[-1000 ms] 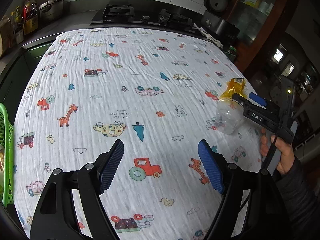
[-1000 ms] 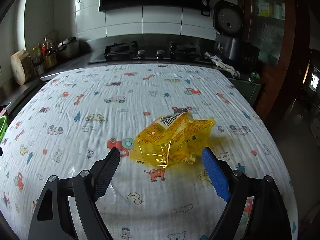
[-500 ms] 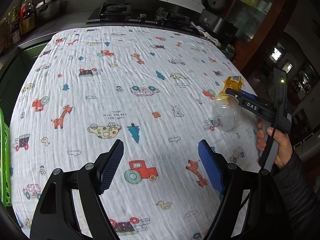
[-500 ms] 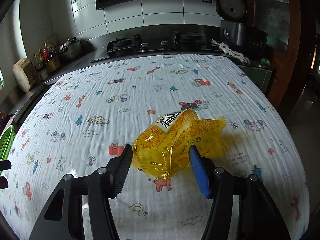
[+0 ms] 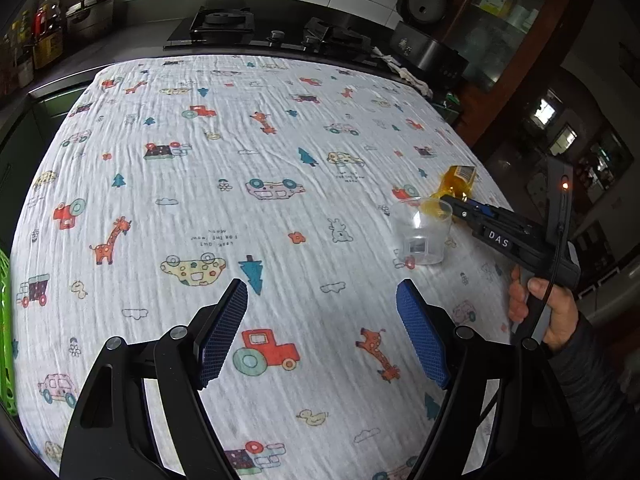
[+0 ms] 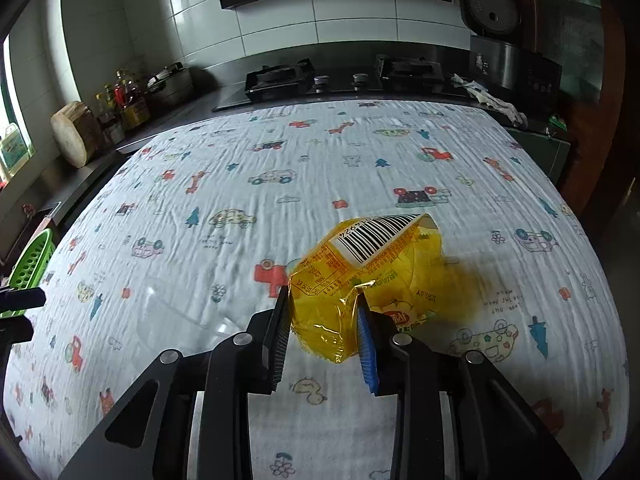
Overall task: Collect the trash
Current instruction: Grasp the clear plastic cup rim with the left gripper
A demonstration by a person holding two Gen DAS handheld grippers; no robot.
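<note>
A clear plastic cup (image 5: 422,232) stands on the cartoon-print cloth (image 5: 240,184) covering the worktop, just beside the right tool (image 6: 322,316), perhaps touching it. That tool, angled downward, has just closed its pads onto the yellow wrapper (image 6: 360,268). The left tool (image 5: 322,316) hovers with pads apart, a green basket (image 5: 6,320) at the left edge.
</note>
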